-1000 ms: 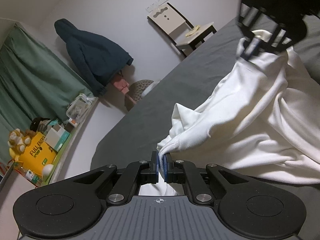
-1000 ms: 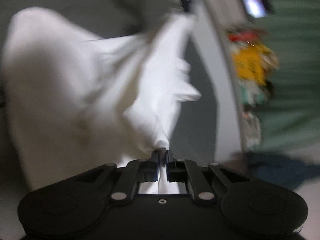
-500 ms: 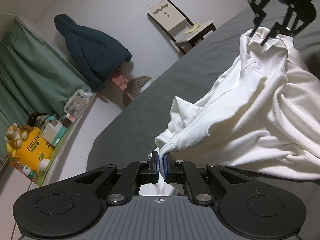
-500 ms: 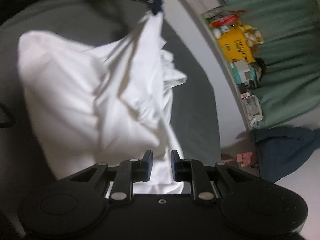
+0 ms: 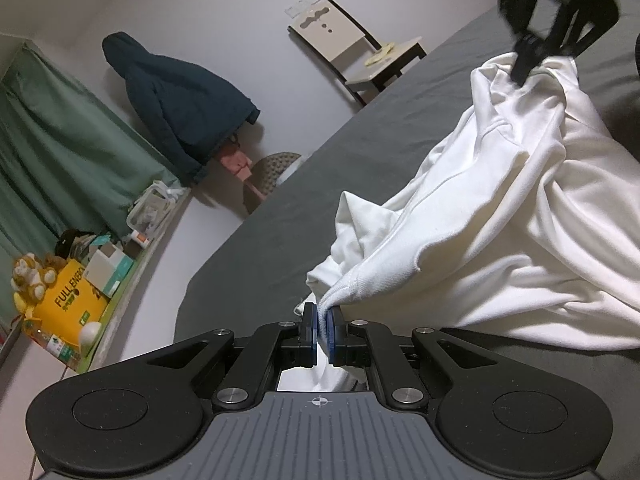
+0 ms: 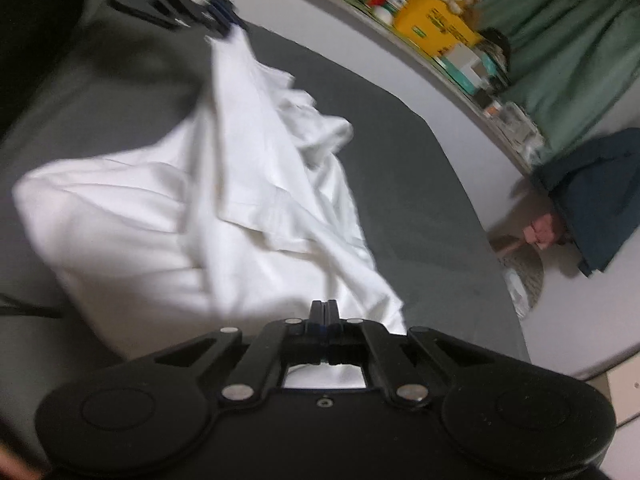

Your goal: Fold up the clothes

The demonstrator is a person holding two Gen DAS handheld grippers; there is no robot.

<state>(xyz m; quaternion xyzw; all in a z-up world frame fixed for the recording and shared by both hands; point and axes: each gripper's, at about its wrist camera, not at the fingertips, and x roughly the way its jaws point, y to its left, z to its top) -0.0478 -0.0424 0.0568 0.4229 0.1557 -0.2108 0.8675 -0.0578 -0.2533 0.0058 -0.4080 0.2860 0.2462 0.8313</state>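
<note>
Garment: we saw a white sweatshirt (image 5: 500, 216) lying crumpled on the grey bed (image 5: 304, 216), one ribbed edge lifted off the sheet toward the left wrist camera.
Left gripper: we found the left gripper (image 5: 322, 330) with its blue pads pressed together on that ribbed hem, a pinch of white cloth showing between them.
Right gripper: in its own view the right gripper (image 6: 324, 312) had its jaws closed flat against each other, and we saw no cloth between the tips; the white fabric lay just under and beyond them.
Right gripper from the left view: we saw it as a dark, blurred frame at the far upper end of the sweatshirt, touching or just above a bunched peak of cloth; we could not tell which.
Bed: we noted a dark grey sheet, the garment toward its middle.
Wall side: we saw a dark blue jacket (image 5: 180, 100) hanging, a chair (image 5: 352, 52) by the bed, and green curtains (image 5: 52, 152).
Ledge: we made out a yellow box (image 5: 68, 300) and other small clutter beside it.
</note>
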